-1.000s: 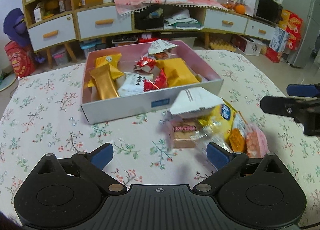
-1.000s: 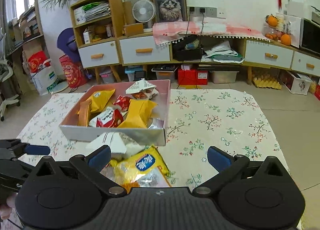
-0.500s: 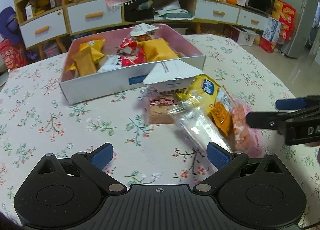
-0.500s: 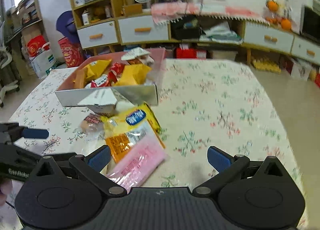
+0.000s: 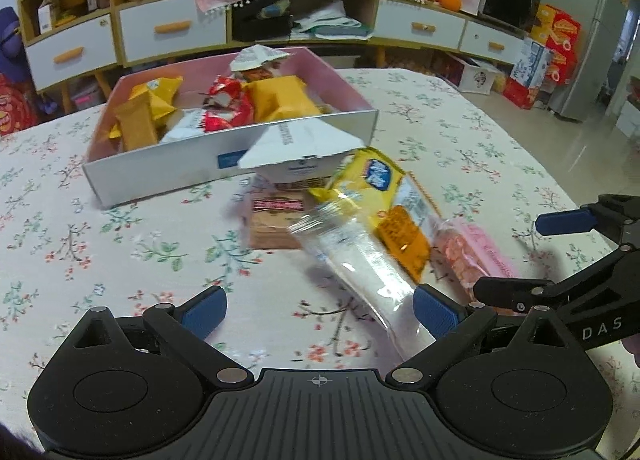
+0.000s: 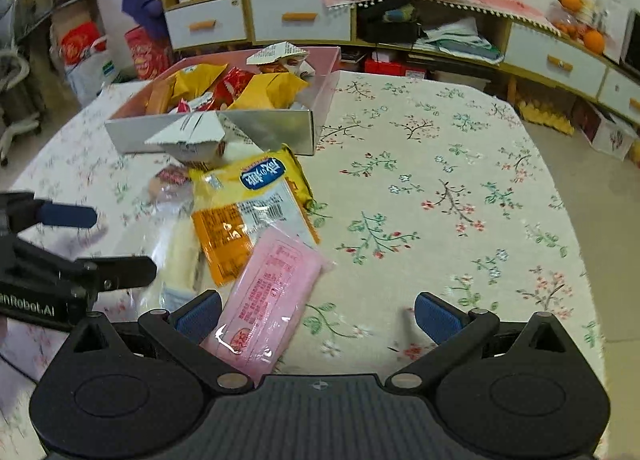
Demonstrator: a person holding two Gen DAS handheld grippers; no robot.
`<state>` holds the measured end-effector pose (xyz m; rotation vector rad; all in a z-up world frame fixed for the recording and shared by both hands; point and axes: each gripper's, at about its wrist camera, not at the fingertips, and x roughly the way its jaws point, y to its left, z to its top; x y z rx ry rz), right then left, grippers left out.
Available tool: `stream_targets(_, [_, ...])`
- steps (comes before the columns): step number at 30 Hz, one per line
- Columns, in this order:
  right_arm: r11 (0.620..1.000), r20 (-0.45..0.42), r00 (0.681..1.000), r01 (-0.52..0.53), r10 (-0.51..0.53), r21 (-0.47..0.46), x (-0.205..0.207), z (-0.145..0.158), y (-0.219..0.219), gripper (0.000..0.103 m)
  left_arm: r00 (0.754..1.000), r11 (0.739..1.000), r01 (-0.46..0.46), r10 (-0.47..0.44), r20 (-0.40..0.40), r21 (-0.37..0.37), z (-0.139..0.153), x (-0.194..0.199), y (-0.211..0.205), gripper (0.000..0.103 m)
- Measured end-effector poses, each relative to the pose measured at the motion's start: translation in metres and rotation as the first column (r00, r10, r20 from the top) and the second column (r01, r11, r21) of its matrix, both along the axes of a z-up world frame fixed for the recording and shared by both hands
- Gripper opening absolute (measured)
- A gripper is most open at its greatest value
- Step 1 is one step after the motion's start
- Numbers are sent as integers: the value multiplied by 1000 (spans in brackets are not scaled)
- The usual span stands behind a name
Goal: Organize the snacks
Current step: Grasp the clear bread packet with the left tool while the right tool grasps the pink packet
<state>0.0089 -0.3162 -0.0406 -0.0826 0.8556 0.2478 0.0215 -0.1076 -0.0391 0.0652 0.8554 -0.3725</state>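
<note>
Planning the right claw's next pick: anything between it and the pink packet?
Nothing visible. The pink packet lies flat on the tablecloth, its near end just ahead of the open right claw, beside its left finger.

Bright, even indoor light; soft shadows; fisheye bending at edges; slight motion blur; dark corner vignetting.

White letters "DAS" stood on the black body of the right gripper (image 5: pixel 560 256); "nRobot.AI" stood on the black left gripper (image 6: pixel 84 236). Print on the snack packets was too blurred to read.
</note>
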Motion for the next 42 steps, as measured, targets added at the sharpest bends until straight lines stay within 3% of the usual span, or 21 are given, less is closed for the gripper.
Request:
stream_targets(5, [999,4,999,-35,35,-37,-4,2,-8,78,1000,1000,7,-7,-20,-23,-3,0,-11,100])
stream_targets(12, [992,-29,992,-127,126,-9,-9,1,-17,78,999,999,-3,2,-44,-32,-10,1,-25,100])
stream_targets(19, [985,-64,983,-170,169,-13,-11,-7,-9,78,999,997,51,-51,2,50,-15,-6,-35,100])
stream_targets(24, [982,-81,980,-186,182,-41,-11,-14,-7,78,996,990,83,-86,23,114,-18,-11,-18,100])
stream_targets(31, [986,-67,984,-166,164,-23,-14,-16,-15,78,998,997,55,-55,7,49,-20,-7,23,99])
stream_targets(39, [984,-40,983,-179,178,-16,-15,-18,-5,78,985,986,168,-168,35,6,-21,-17,16,99])
stream_targets(42, [985,-23,984,-175,174,-9,-15,-19,0,78,981,982,187,-188,54,25,-23,-23,8,98])
